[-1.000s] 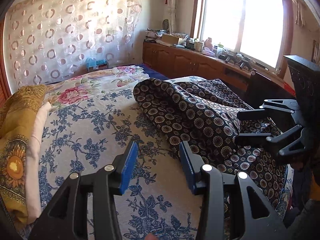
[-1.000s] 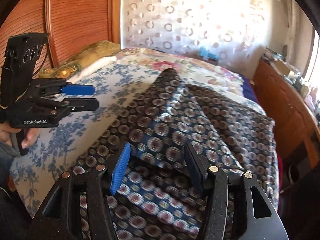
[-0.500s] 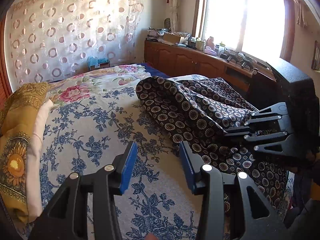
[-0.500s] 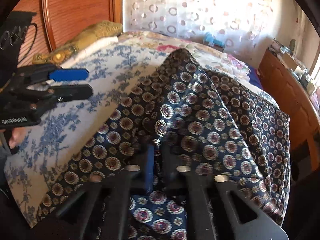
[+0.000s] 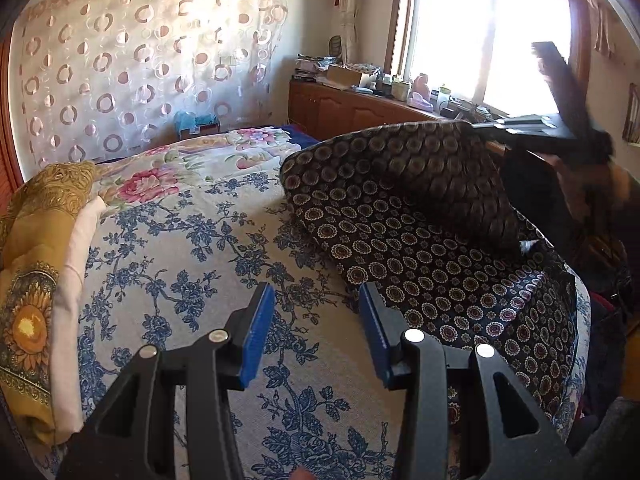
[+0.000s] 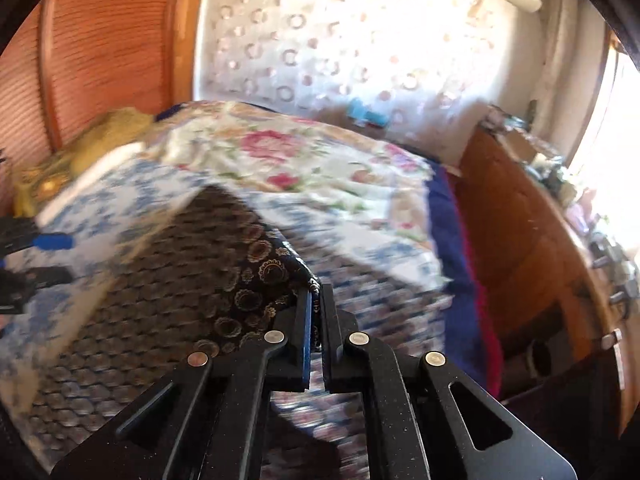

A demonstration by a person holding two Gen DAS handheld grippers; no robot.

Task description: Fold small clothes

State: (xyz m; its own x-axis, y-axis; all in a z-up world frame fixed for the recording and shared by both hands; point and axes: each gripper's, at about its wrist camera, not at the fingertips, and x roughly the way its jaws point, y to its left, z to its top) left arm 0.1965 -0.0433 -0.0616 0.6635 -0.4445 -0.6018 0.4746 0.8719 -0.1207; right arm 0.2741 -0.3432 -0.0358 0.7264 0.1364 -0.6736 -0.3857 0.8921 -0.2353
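A dark garment (image 5: 420,232) with round medallion print lies on the right part of the bed. One edge of it is lifted in the air. My right gripper (image 6: 316,292) is shut on that lifted edge of the garment (image 6: 256,276), which hangs down to the left below the fingers. In the left wrist view the right gripper (image 5: 480,125) shows blurred at the upper right, holding the raised cloth. My left gripper (image 5: 316,312) hovers over the blue-flowered bedspread (image 5: 180,264), open, with nothing between its blue pads, just left of the garment's near edge.
A yellow quilt with a white layer (image 5: 36,264) is stacked at the bed's left. A pink-flowered sheet (image 5: 192,164) covers the far end. Wooden cabinets (image 5: 352,108) with clutter run under the window on the right. A wooden headboard (image 6: 100,48) stands at the left.
My right gripper closed on the garment's edge, then lifted it up and away across the bed, so the cloth now stands raised. My left gripper stayed put and open.
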